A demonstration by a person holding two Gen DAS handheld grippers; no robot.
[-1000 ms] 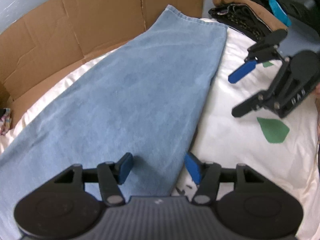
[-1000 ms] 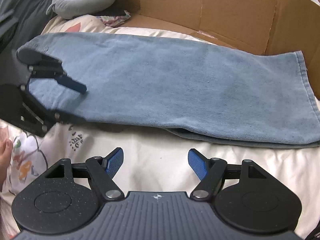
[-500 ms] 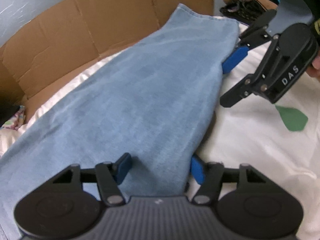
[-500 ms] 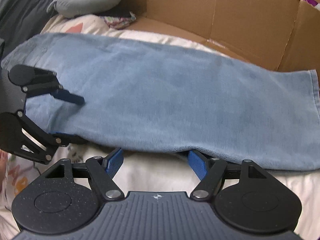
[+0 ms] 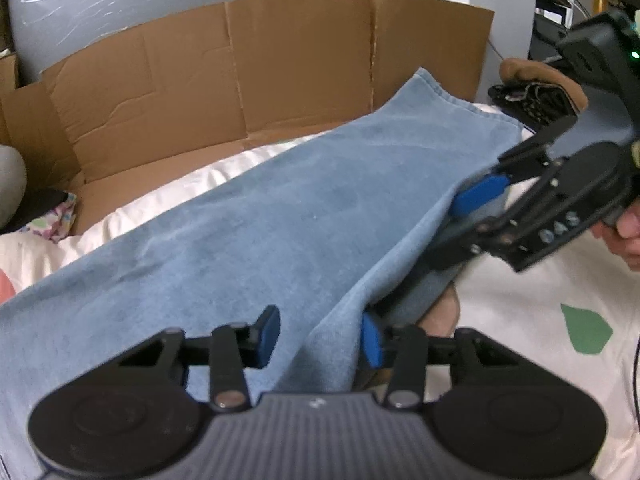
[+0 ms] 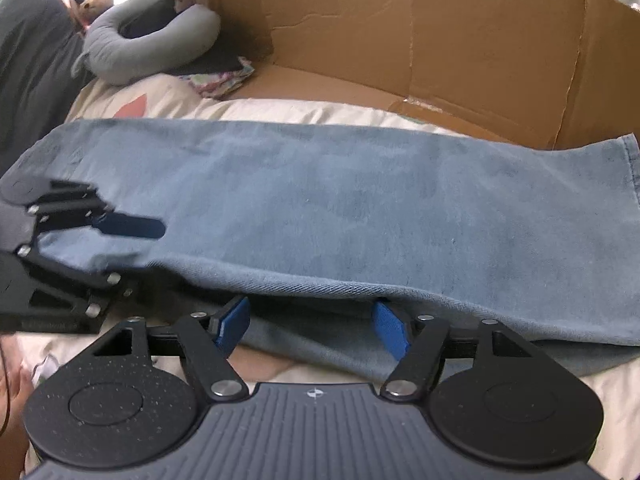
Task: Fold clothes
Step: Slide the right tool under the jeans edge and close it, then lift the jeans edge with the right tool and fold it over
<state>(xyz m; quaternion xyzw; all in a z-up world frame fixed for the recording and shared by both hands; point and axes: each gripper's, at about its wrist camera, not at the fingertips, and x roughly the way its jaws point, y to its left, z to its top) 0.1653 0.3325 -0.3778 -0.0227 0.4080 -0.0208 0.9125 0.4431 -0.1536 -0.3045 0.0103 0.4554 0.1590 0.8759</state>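
Observation:
Light blue jeans [image 5: 280,220], folded lengthwise, lie across a cream bedsheet [image 5: 520,300]. My left gripper [image 5: 320,336] straddles their near edge, which humps up between the closing jaws. The right pad touches the cloth; the left pad stands a little off it. In the right wrist view the jeans [image 6: 340,200] stretch from side to side. There my right gripper [image 6: 312,328] has the lower denim layer between its closing jaws, pads apart from it. Seen from the left wrist, the right gripper [image 5: 448,236] has one finger over the top layer and one under it.
A flattened cardboard box [image 5: 280,80] stands behind the jeans. A grey neck pillow [image 6: 152,40] lies at the back left. Dark and brown clothes [image 5: 536,92] are piled at the far right. A hand [image 5: 624,228] holds the right gripper. A green patch [image 5: 586,334] marks the sheet.
Both grippers have moved in onto the near edge of the jeans. The edge has lifted and now sits between the jaws, which have narrowed.

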